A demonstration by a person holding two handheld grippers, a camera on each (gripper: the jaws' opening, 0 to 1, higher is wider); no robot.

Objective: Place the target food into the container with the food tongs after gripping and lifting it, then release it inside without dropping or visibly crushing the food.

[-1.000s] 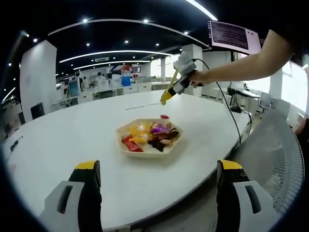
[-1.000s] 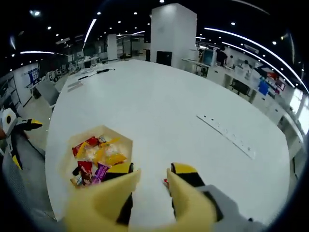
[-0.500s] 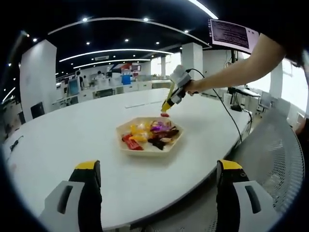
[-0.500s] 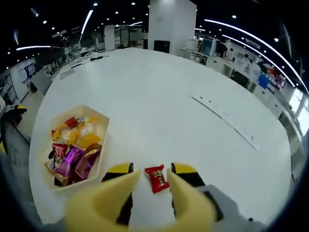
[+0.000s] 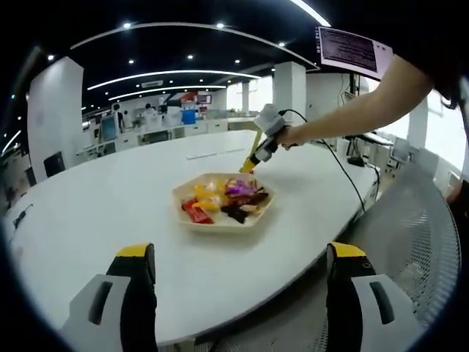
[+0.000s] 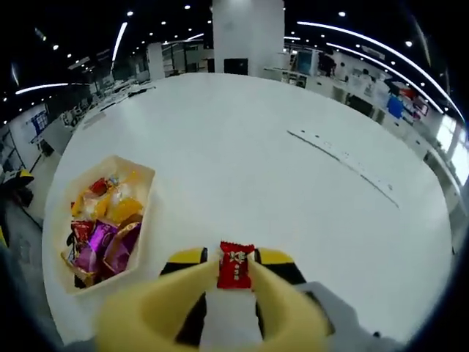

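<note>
A red wrapped candy stands upright between the tips of the yellow food tongs on my right gripper, which is shut on it just above the white table. A beige hexagonal tray holding several wrapped sweets lies to its left. In the left gripper view the same tray sits mid-table, and the right gripper, held by a person's hand, points its tongs down just behind the tray's far rim. My left gripper hangs open and apart from all this, over the table's near edge.
The round white table ends close in front of the left gripper. A grey mesh chair stands at the right. The person's arm and a cable span the table's right side. A long cover strip runs across the table.
The right gripper's tongs have come down and forward onto the red candy and pinched it; it lay loose between the tips before. The left gripper has hardly moved.
</note>
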